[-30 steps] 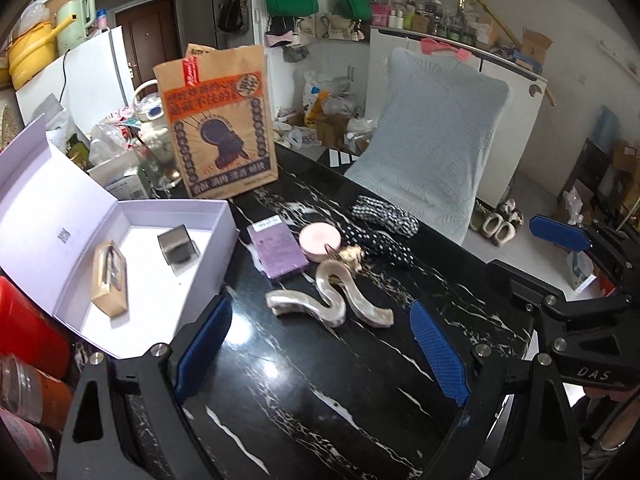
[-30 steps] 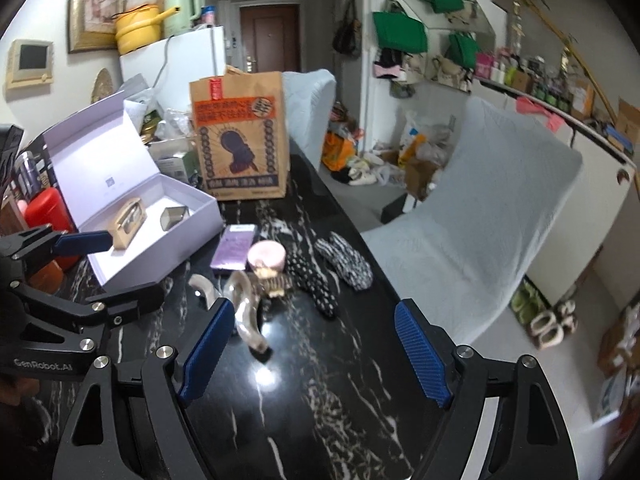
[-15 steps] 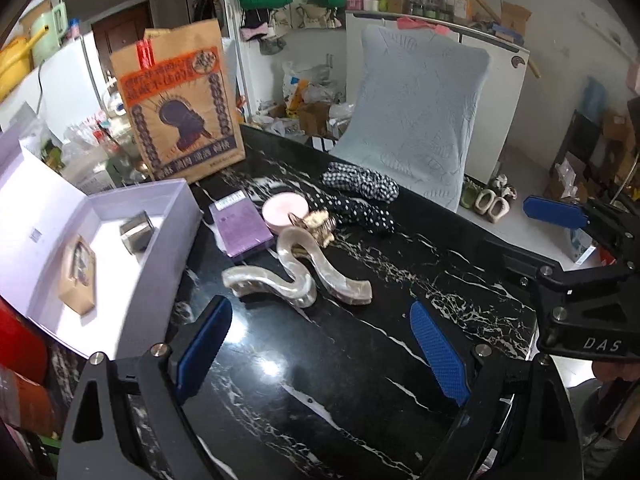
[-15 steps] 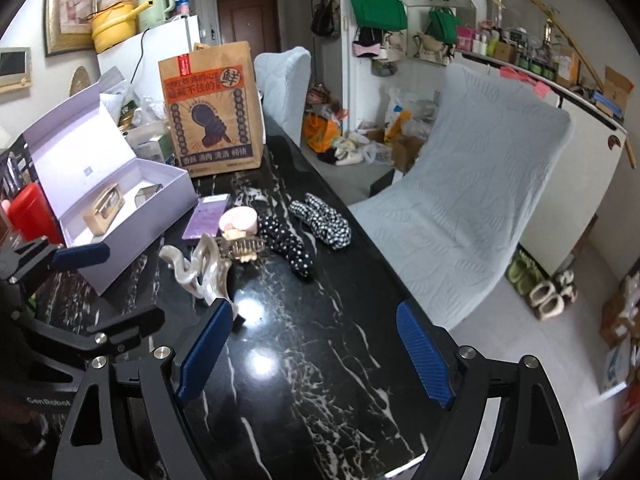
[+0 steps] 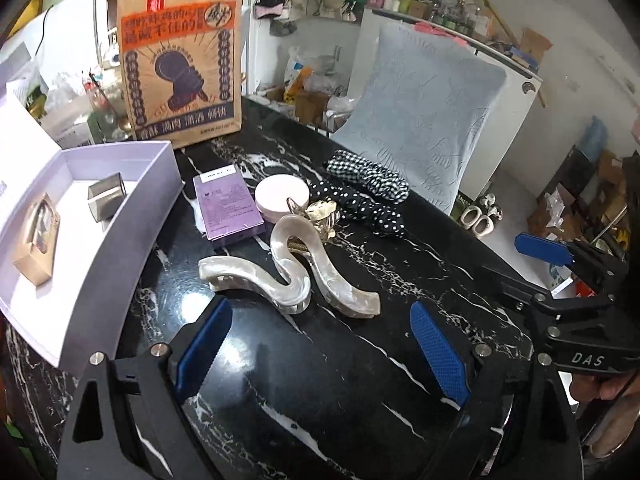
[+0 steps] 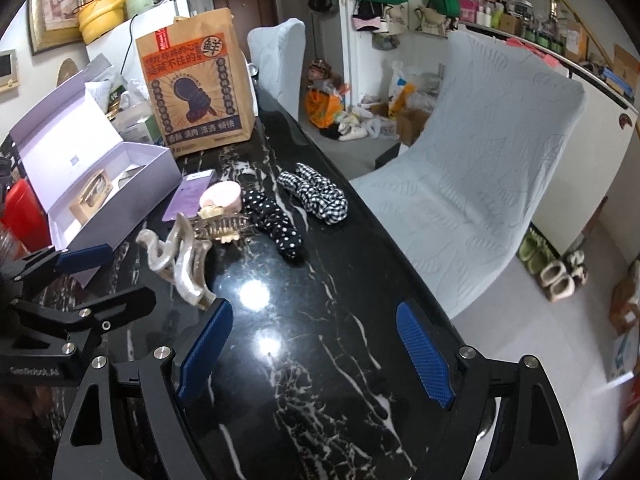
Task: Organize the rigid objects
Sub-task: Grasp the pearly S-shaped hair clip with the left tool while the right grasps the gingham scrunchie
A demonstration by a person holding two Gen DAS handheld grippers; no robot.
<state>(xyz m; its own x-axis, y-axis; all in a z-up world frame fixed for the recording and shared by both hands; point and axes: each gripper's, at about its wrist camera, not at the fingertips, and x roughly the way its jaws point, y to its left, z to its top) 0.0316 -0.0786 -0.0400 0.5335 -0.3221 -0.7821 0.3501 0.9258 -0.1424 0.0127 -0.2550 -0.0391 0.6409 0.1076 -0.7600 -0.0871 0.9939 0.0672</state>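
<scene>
A pearly, S-curved hair claw point(image 5: 294, 276) lies on the black marble table point(image 5: 360, 392), just beside the open lilac box point(image 5: 100, 280). Left gripper point(image 5: 320, 352) and right gripper point(image 6: 316, 356) gape empty; bare tabletop lies beneath both.

The open lilac box point(image 5: 120, 248) at the table's point(image 5: 360, 400) left edge runs out of the left wrist picture, its lid mostly cut off. The small gold claw clip point(image 5: 320, 216) is partly hidden behind the wavy pearl clip point(image 5: 288, 276). The purple packet's point(image 5: 228, 208) print is too small to read.
</scene>
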